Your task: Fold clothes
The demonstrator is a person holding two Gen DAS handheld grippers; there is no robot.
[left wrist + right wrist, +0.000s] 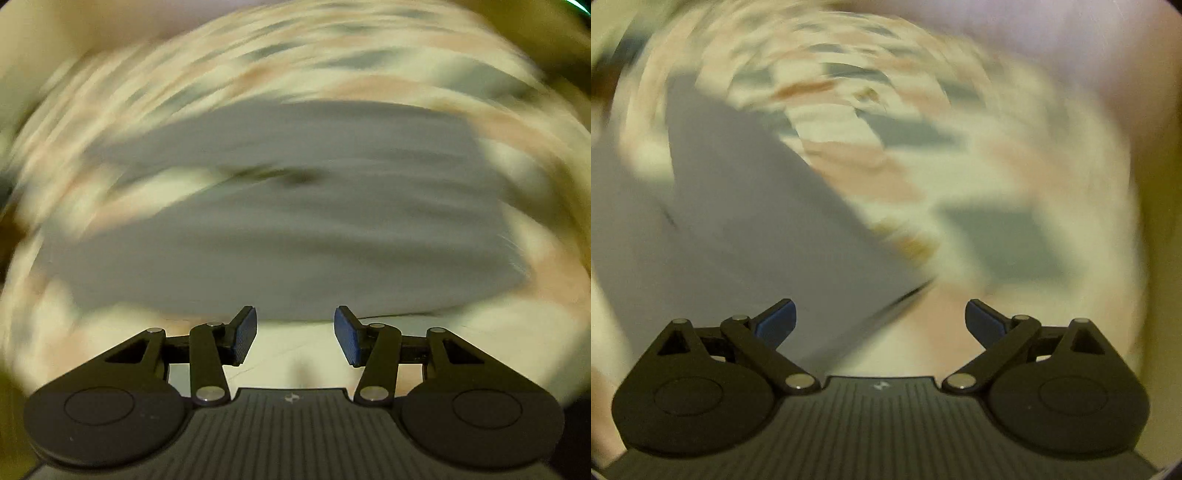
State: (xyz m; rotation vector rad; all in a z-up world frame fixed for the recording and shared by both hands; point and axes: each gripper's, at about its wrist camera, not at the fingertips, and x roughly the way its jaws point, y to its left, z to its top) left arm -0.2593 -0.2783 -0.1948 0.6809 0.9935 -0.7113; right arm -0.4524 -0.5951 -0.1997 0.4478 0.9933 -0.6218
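A grey garment (pixel 288 221) lies spread flat on a patterned bedcover (pixel 258 59) in the left wrist view; the picture is motion-blurred. My left gripper (pixel 294 334) is open and empty, just short of the garment's near edge. In the right wrist view the same grey garment (pixel 746 221) fills the left half, its edge running diagonally down to the middle. My right gripper (pixel 881 319) is wide open and empty, its left finger over the garment and its right finger over the bedcover (pixel 979 166).
The bedcover has cream, pink and grey patches and reaches all around the garment. A pale wall (pixel 1089 55) shows at the upper right in the right wrist view. Both views are heavily blurred.
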